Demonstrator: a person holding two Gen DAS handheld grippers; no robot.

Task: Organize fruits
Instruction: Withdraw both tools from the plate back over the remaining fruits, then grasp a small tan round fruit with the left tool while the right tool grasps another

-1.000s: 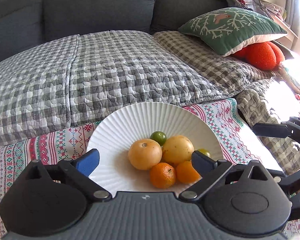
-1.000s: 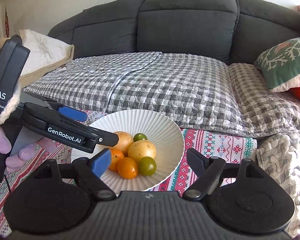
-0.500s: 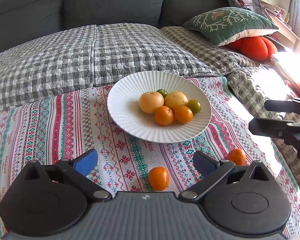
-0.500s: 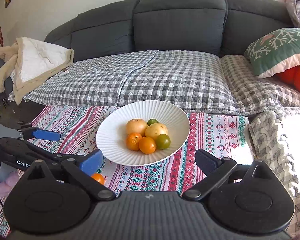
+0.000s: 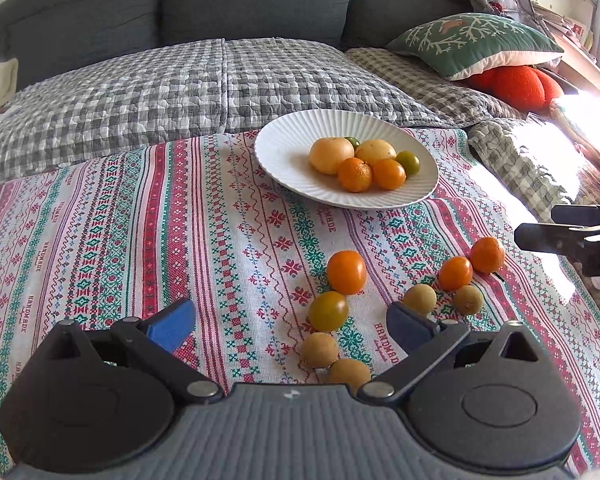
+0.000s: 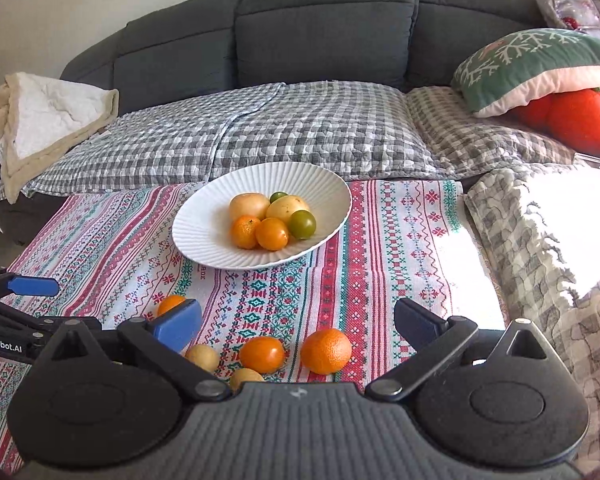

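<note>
A white ribbed plate (image 5: 292,148) (image 6: 204,236) holds several fruits: yellow, orange and green ones. Several loose fruits lie on the patterned cloth nearer me: an orange tomato (image 5: 346,272), a green-orange one (image 5: 328,311), small tan ones (image 5: 319,349), and a mandarin (image 5: 487,255) (image 6: 326,351). My left gripper (image 5: 290,322) is open and empty, above the near loose fruits. My right gripper (image 6: 296,322) is open and empty, above the mandarin and an orange tomato (image 6: 261,354).
The striped embroidered cloth (image 5: 140,240) covers the table. Behind it is a grey sofa with a checked quilt (image 6: 300,128), a green pillow (image 6: 532,68), a red plush (image 6: 580,120) and a cream blanket (image 6: 40,120). The right gripper's fingers (image 5: 556,236) show at the left view's right edge.
Both grippers have drawn back and away from the plate, so the loose fruits on the cloth have come into view. Both stay open.
</note>
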